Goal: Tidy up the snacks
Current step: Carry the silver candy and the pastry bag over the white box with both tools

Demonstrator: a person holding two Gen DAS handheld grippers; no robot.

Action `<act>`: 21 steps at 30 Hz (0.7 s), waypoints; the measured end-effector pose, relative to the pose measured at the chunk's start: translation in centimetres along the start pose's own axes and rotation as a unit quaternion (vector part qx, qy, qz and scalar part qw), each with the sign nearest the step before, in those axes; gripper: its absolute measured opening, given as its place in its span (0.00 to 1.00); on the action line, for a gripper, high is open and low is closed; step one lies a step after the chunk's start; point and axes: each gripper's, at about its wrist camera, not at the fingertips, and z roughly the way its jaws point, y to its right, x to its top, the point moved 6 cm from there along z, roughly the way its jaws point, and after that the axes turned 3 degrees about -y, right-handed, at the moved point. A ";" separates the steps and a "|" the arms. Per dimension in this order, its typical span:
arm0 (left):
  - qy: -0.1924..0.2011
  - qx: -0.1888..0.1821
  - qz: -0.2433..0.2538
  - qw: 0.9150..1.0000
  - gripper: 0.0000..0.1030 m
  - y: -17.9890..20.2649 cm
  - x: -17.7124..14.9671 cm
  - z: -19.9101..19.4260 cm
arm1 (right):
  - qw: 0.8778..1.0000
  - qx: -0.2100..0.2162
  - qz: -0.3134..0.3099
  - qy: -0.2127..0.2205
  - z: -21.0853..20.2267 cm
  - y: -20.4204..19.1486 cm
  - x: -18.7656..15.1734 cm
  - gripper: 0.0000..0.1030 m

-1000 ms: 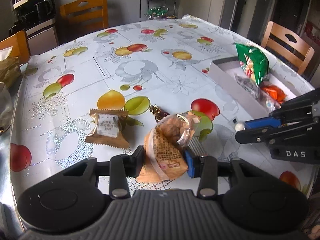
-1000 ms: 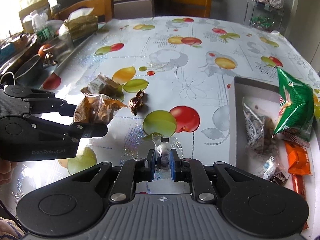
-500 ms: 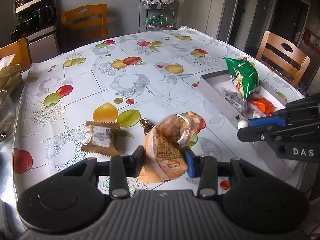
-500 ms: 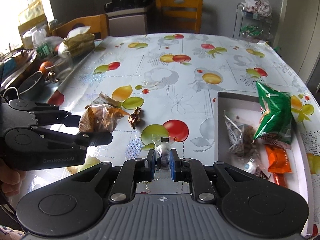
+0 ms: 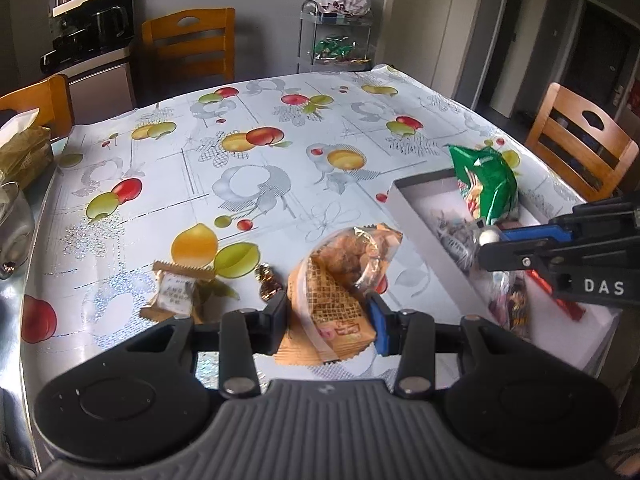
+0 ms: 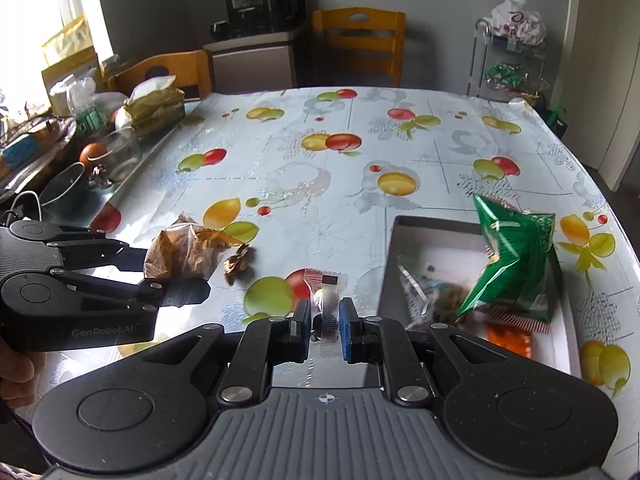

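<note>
My left gripper (image 5: 328, 322) is shut on an orange bag of puffed snacks (image 5: 340, 280) and holds it above the table. My right gripper (image 6: 325, 322) is shut on a small clear-wrapped candy (image 6: 326, 300), also lifted. In the left wrist view the right gripper (image 5: 486, 246) hovers over the white box (image 5: 420, 216). The box (image 6: 390, 264) holds a green chip bag (image 6: 516, 264), an orange packet (image 6: 510, 340) and other wrapped snacks. A brown biscuit packet (image 5: 174, 294) and a gold-brown candy (image 5: 269, 286) lie on the tablecloth.
The table has a fruit-print cloth (image 5: 260, 160). Wooden chairs (image 5: 192, 46) stand around it, one at the right (image 5: 584, 148). A tissue pack (image 6: 156, 106), glass jar (image 6: 120, 154) and bowl (image 6: 66, 190) sit along the left side. A trolley (image 6: 512, 64) stands behind.
Both grippers have risen and pulled back with their snacks. The right gripper has moved over the white box's near end.
</note>
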 end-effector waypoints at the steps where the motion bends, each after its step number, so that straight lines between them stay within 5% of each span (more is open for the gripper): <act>1: 0.001 0.003 -0.001 1.000 0.39 0.4 0.2 0.1 | 1.000 0.002 0.000 0.000 0.0 0.4 0.1 0.16; 21: 0.013 0.018 0.001 1.000 0.39 6.9 3.2 2.0 | 1.000 0.020 0.002 0.015 -0.2 8.4 0.5 0.16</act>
